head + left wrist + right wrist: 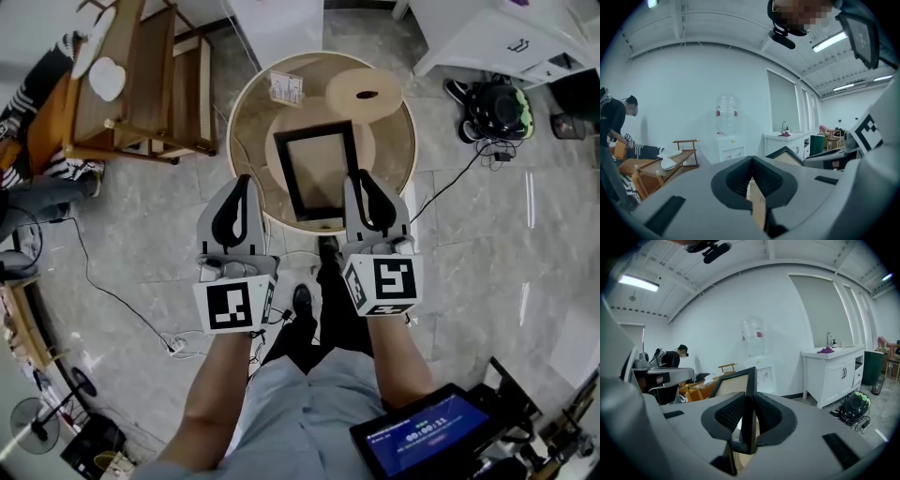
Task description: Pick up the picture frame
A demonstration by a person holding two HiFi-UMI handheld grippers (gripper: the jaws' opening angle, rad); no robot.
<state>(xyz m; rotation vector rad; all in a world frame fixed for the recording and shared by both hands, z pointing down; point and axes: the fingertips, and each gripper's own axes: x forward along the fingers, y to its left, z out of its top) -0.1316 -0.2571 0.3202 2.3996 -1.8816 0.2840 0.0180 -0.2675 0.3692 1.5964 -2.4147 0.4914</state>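
The right hand-held gripper (360, 187) (749, 404) is clamped on the right edge of the picture frame (319, 173) (751, 376), its pads pressing both faces of the dark border. The frame reaches ahead of this gripper and to its left, over the round surface (246, 112). The left hand-held gripper (242, 189) (751, 164) has its jaws together with nothing between them; the frame's near corner is just to its right. Beyond both grippers, a round disc with a hole (364, 92) and a small card (286, 89) lie on the surface.
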